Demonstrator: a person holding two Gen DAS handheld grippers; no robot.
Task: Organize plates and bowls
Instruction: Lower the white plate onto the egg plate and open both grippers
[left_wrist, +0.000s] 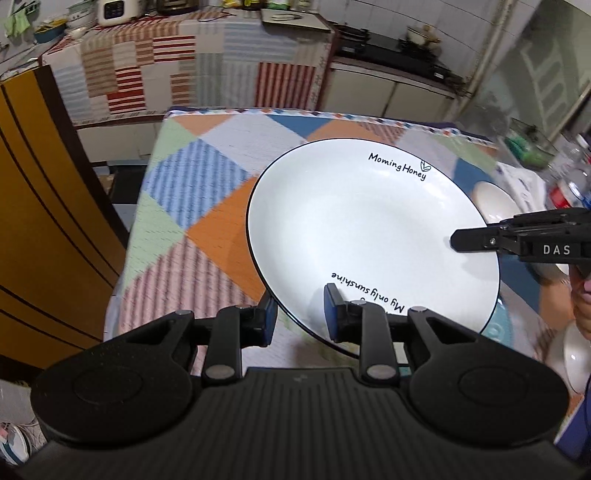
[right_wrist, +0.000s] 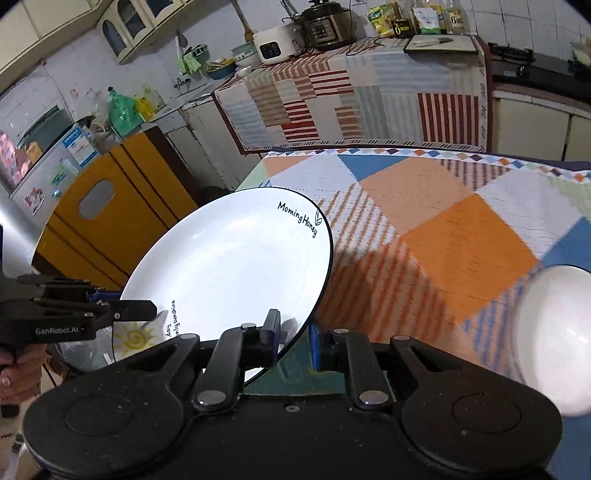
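Nearest the lens in both wrist views: black gripper housing and linkages, each claw pinched onto the rim of the same white plate (left_wrist: 369, 236). Landmark for all positions: the plate, black-edged, lettered near its rim, with a yellow sun drawing. It is held tilted above the patchwork tablecloth (left_wrist: 192, 206), clear of the cloth as far as I can judge. Left gripper (left_wrist: 301, 314) is clamped on the near rim by the lettering, one blue pad above the plate face and one below. Right gripper (right_wrist: 293, 338) is closed on the rim to the right of that, its upper finger reaching in over the white face; a hand (left_wrist: 583, 306) shows behind it. A white bowl (left_wrist: 495, 201) sits on the cloth just beyond the plate's right edge; a second white bowl (left_wrist: 574, 363) lies below that edge, near the hand. A teal dish (right_wrist: 314, 373) shows directly under the plate, partly hidden. Judgement: step in hand is carrying the plate toward a stack. To do it well, keep both clamps firm, move the two hands together so the rim is not twisted, level the plate, and clear the bowls before lowering.
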